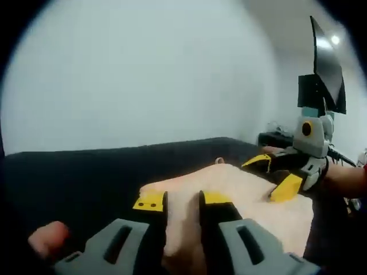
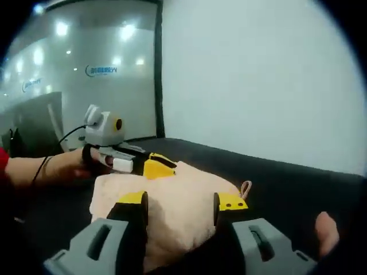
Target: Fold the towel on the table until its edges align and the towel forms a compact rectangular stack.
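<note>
Fingers of the left gripper (image 1: 182, 201) set a narrow gap apart, with a fold of the towel (image 1: 241, 189) bunched between them; looks pinched, though the cloth hides the actual contact. Fingers of the right gripper (image 2: 182, 201) spread wide, straddling the near end of the towel (image 2: 172, 195) with cloth between them but no visible squeeze.

Towel lying on the dark table (image 1: 80, 172), already gathered into a thick, rounded, several-layer bundle, not a flat sheet. Small hanging loop (image 2: 246, 188) sticking out at one corner. In the left gripper view, right gripper (image 1: 281, 177) lying on the far end of the bundle, a hand behind it. In the right gripper view, left gripper (image 2: 143, 163) at the opposite end.

Judged well along: main folds apparently made, towel compact. Still puffy and uneven, edges rounded and not clearly lined up. Probably left: one tightening fold or a squaring and pressing flat of the stack, then letting go. Edge alignment on the underside not visible.
</note>
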`<state>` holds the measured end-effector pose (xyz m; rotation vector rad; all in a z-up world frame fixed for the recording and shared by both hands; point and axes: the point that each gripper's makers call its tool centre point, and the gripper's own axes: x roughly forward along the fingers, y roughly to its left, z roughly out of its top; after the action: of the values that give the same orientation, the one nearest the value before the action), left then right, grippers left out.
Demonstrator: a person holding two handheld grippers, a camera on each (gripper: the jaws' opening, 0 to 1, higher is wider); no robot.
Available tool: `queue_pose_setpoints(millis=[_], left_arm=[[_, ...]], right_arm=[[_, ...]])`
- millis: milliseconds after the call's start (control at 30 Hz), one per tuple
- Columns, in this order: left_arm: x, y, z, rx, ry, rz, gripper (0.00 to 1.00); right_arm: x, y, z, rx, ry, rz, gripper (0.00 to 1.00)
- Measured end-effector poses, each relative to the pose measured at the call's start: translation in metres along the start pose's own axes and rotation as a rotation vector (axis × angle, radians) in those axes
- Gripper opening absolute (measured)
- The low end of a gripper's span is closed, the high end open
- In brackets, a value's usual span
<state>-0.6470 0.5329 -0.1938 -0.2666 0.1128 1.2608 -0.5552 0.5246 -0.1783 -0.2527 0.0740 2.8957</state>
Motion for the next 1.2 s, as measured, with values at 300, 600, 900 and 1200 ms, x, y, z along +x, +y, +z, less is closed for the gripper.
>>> queue_pose_setpoints(millis=[300,600,900,1200], left_arm=[[-0.011,-0.006,-0.002,-0.029,0.03,0.049,0.17],[-0.054,-0.062,0.022,0.27,-0.076,-0.36,0.71],[-0.041,-0.045,-0.028,0.182,0.119,-0.39,0.6],[-0.067,-0.014,-0.004,-0.019,0.243,-0.079,0.62]], right_arm=[[-0.012,0.012,-0.006,0.093,0.016,0.039,0.41],[-0.016,0.036,0.031,-0.03,-0.072,0.339,0.49],[0.014,0.04,-0.015,0.02,0.07,0.426,0.46],[-0.029,-0.013,0.039,0.553,0.005,0.117,0.29]])
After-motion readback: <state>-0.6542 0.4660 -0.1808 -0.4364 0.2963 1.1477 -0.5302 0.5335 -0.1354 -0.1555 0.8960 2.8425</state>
